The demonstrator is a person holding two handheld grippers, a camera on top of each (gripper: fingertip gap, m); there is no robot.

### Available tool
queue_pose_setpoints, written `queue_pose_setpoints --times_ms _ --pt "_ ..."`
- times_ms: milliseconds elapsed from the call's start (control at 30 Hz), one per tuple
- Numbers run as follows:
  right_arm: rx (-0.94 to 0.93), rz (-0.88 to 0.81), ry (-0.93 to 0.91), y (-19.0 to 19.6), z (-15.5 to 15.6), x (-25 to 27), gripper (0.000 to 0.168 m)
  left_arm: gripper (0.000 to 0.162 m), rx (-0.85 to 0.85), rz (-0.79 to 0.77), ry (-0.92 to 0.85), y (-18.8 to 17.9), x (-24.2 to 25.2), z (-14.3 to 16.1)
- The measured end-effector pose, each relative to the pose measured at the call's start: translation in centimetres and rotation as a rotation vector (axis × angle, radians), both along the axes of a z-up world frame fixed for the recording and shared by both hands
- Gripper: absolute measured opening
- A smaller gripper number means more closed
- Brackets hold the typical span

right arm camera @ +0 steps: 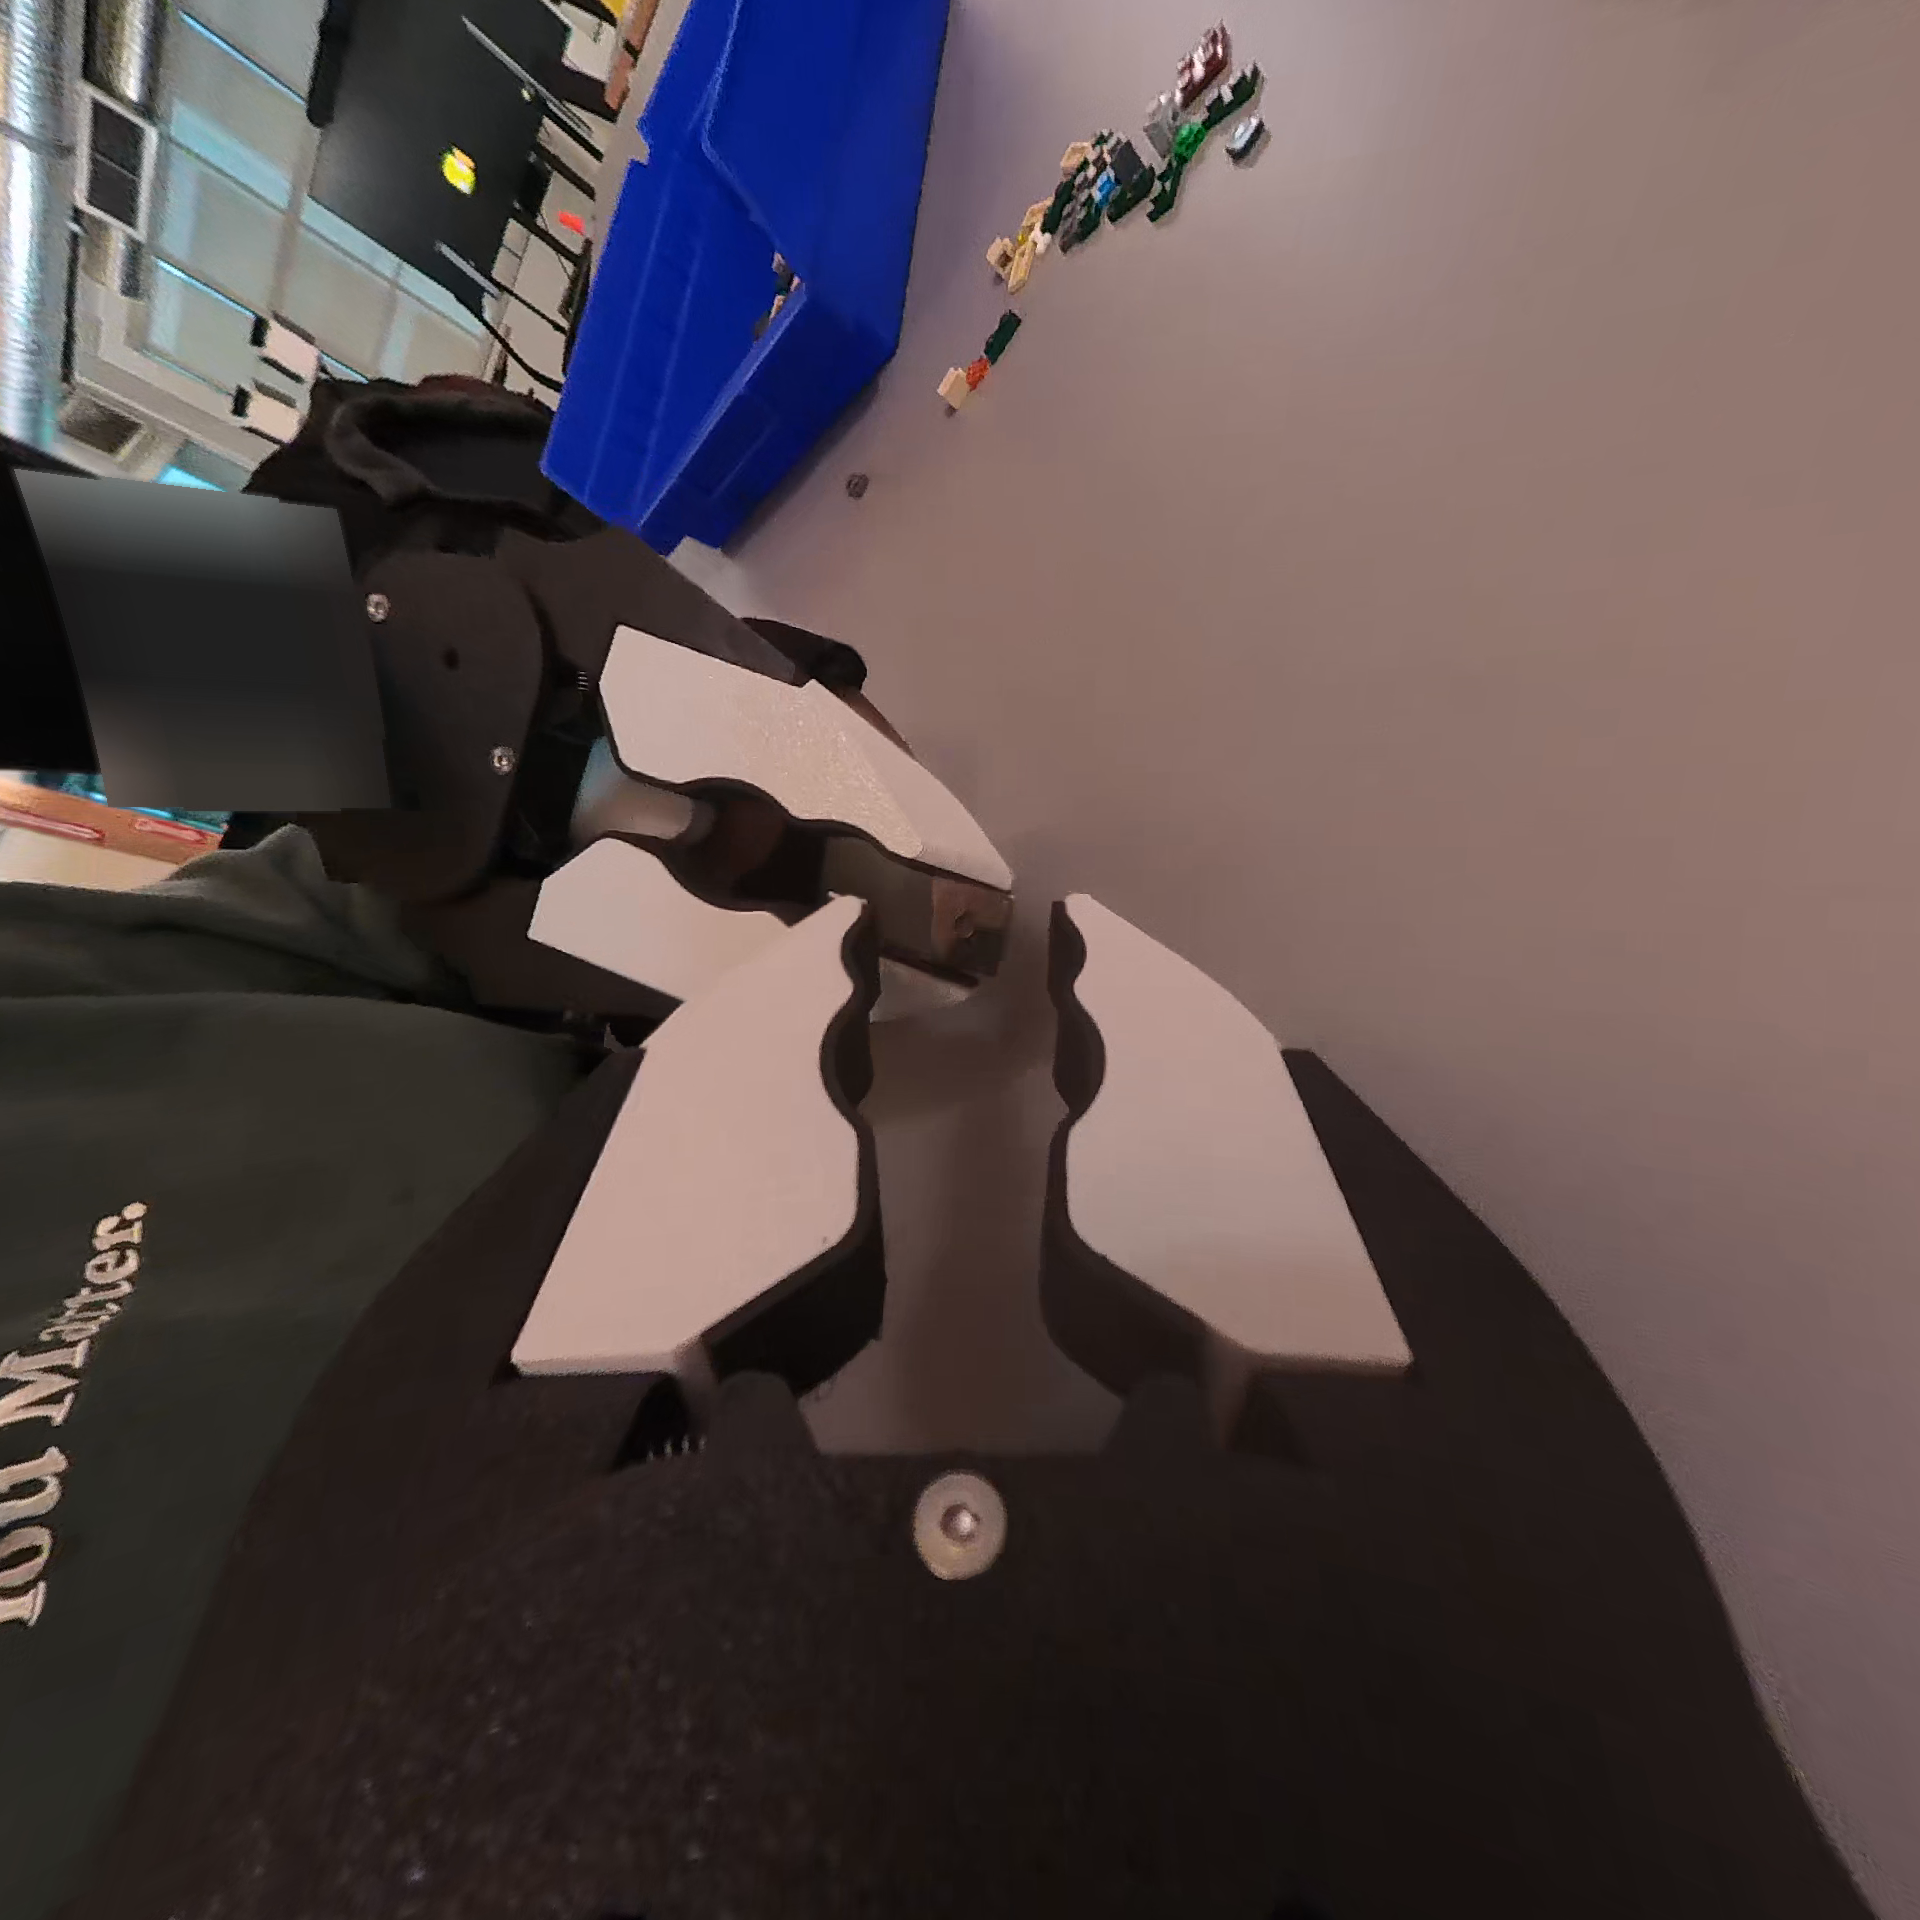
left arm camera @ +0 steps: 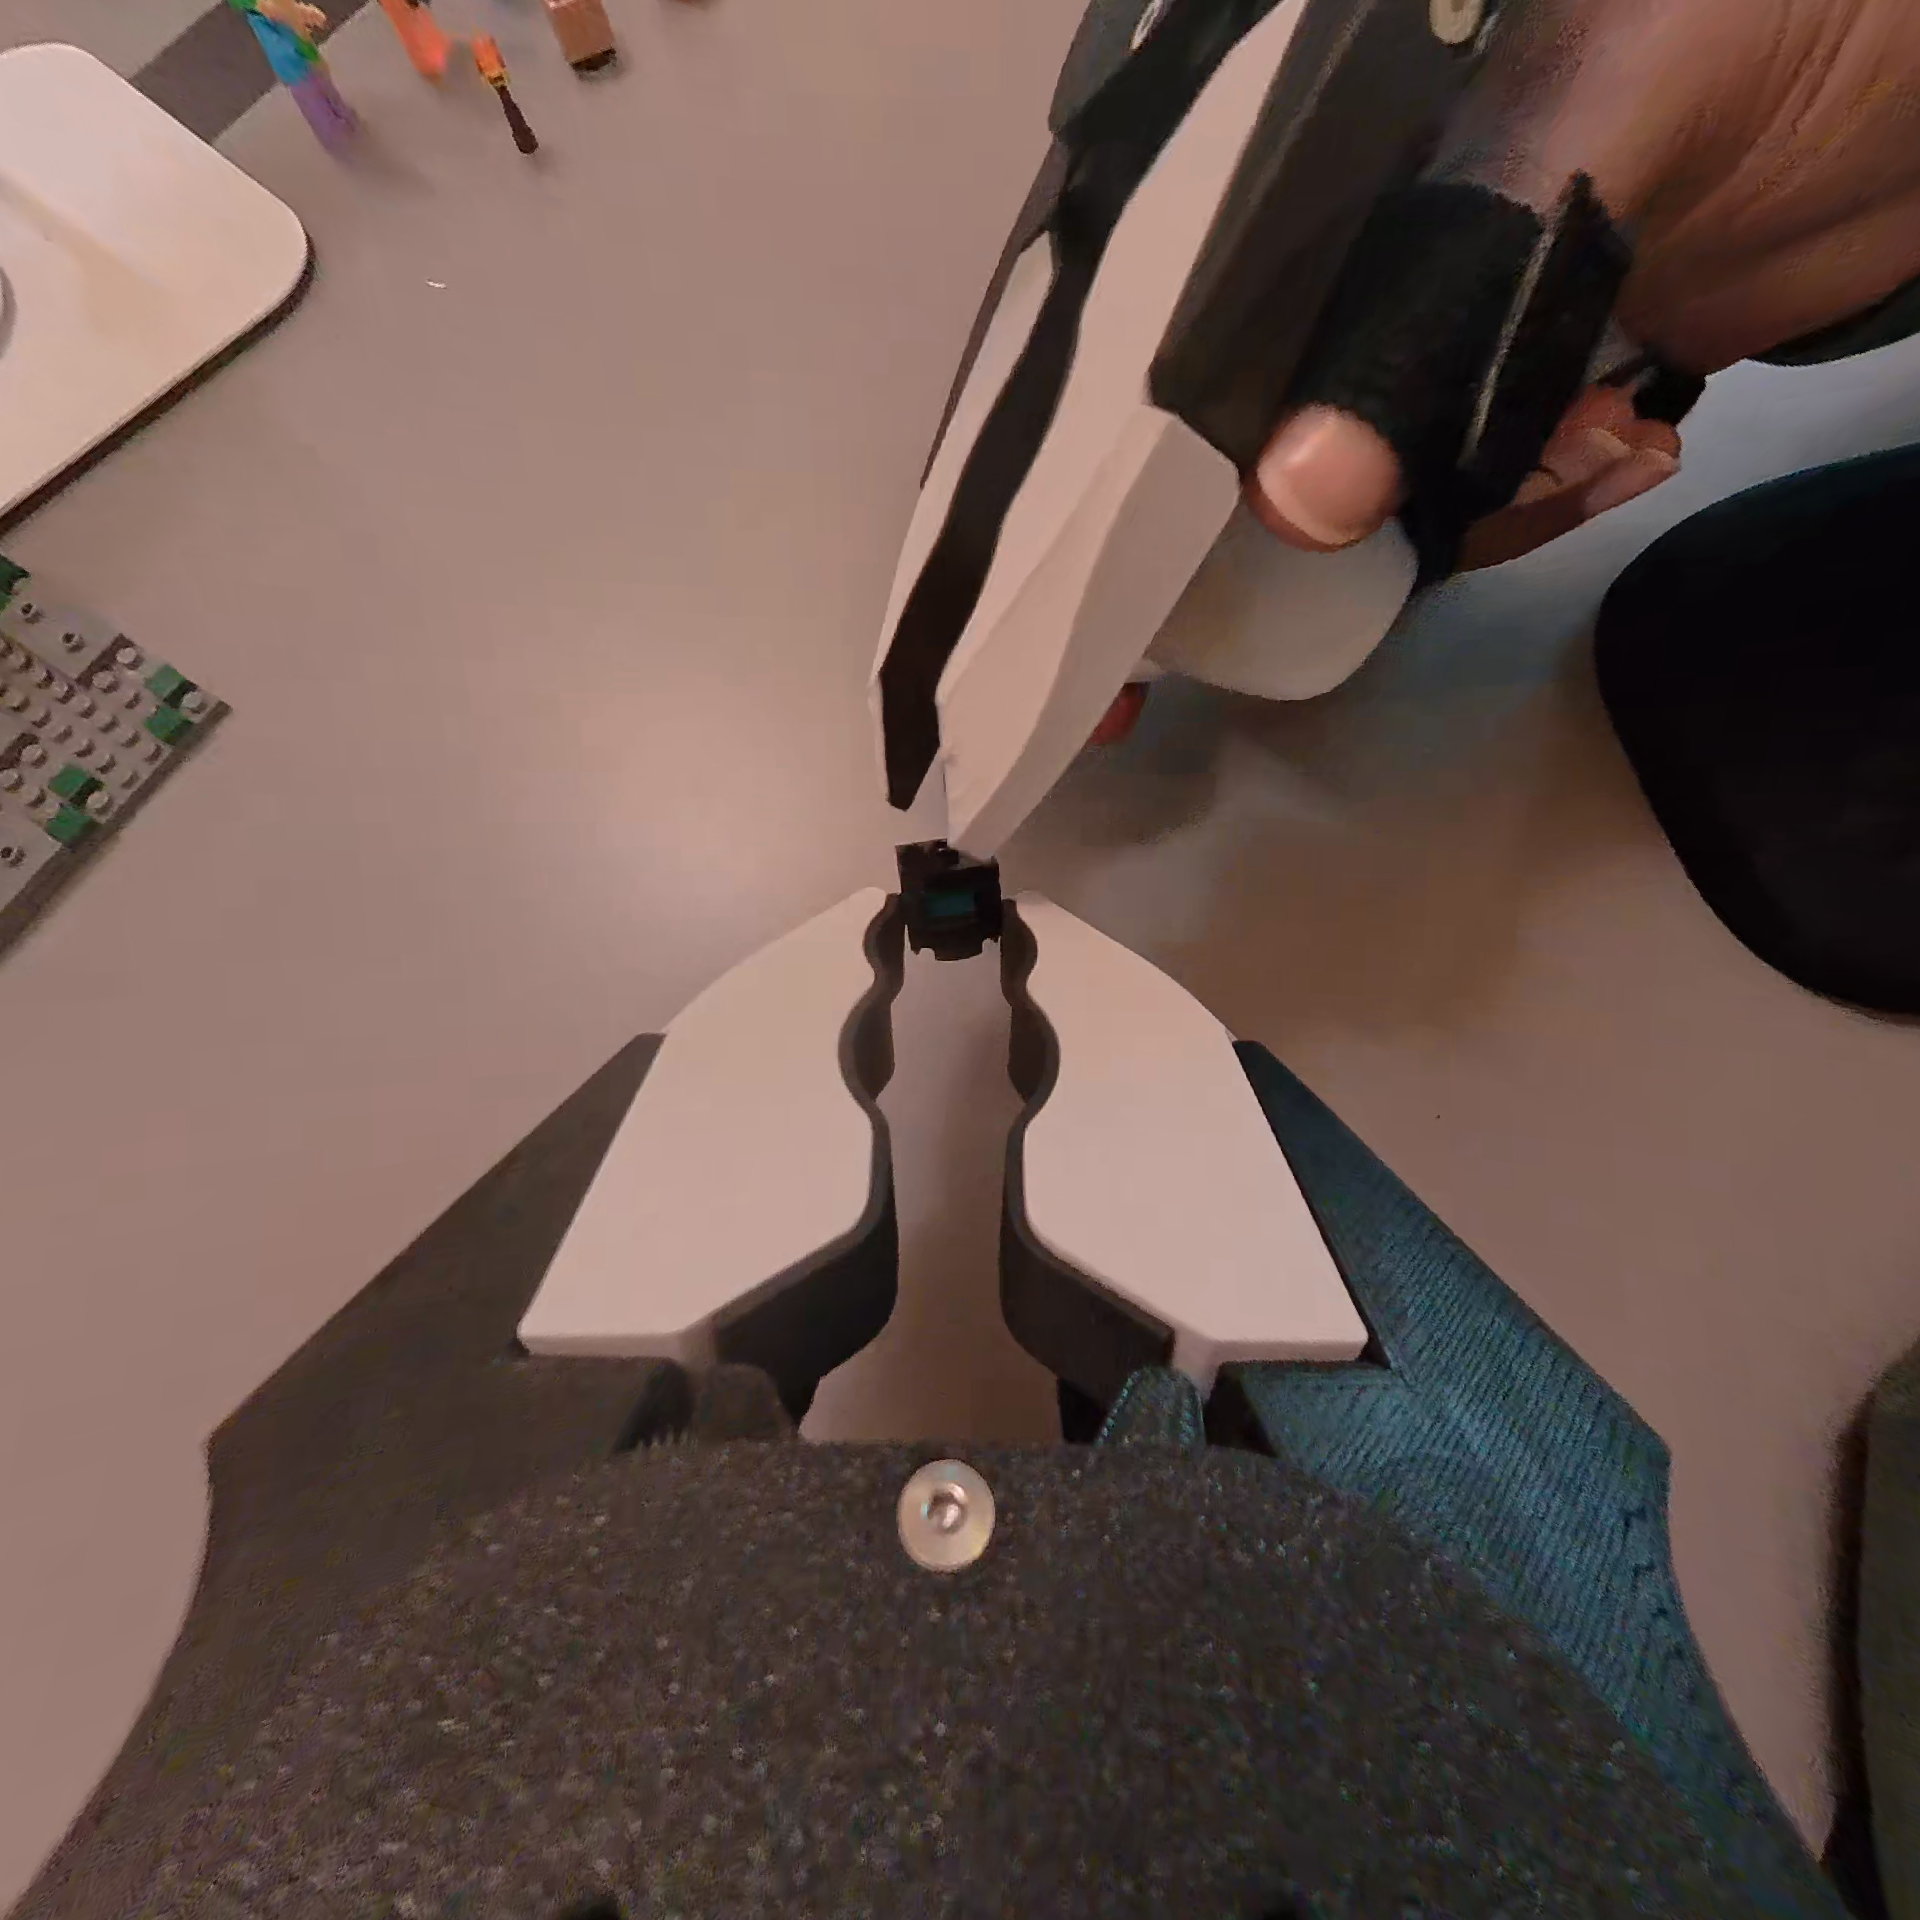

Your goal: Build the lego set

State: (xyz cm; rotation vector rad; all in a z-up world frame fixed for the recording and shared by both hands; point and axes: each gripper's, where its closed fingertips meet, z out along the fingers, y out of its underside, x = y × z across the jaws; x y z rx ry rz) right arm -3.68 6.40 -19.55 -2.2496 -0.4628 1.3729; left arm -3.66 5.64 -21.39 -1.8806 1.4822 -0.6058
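A: Pinching a small black brick (left arm camera: 943,914) with a teal face, the left gripper (left arm camera: 948,914) has it clamped right at its fingertips, above the grey table (left arm camera: 582,540).

B: And the right gripper (left arm camera: 940,805)?

A: It comes in from above, tips meeting the top of that same brick. In its own view the right gripper (right arm camera: 956,914) has its fingers apart with nothing between them, and the left gripper (right arm camera: 971,925) sits just past its tips, the brick's end (right arm camera: 971,933) showing there.

B: Where are the other pieces?

A: A grey studded baseplate (left arm camera: 94,717) with green bits lies at the left edge. Small figures (left arm camera: 312,73) stand at the far end beside a white tray (left arm camera: 135,260). In the right wrist view, loose bricks (right arm camera: 1122,187) lie scattered well apart from the grippers, near a blue bin (right arm camera: 748,260).

B: The person?

A: A hand (left arm camera: 1714,177) holds the right gripper; a dark green sweatshirt (right arm camera: 208,1091) fills the left side.
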Motion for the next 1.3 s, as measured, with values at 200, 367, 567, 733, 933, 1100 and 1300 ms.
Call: queue_pose_setpoints --times_ms 200,367,567,733,933,1100,1300 --pt "-0.035 0.056 -0.041 -0.6 -0.7 -0.5 0.031 0.017 0.008 0.001 -0.015 -0.2 0.0 0.3" --pt "-0.099 0.093 0.065 -1.1 0.2 -0.8 0.017 0.018 0.025 -0.002 -0.058 -0.3 -0.1 1.0" --pt "-0.203 0.215 0.441 -2.8 4.5 -0.8 0.016 0.03 0.078 -0.083 -0.211 -1.6 0.0 3.6" --pt "-0.215 0.285 0.502 -4.1 5.7 -1.1 0.017 0.028 0.17 -0.136 -0.306 -2.7 0.0 5.4" --pt "-0.199 0.317 0.505 -4.7 6.4 -1.5 0.017 0.025 0.269 -0.17 -0.431 -3.7 -0.5 7.6" --pt "-0.177 0.341 0.53 -4.9 6.8 -1.6 0.017 0.017 0.334 -0.175 -0.467 -4.1 -0.8 8.4" --pt "-0.122 0.317 0.577 -4.2 7.7 -0.9 0.021 0.016 0.46 -0.144 -0.483 -3.8 -1.1 9.1"
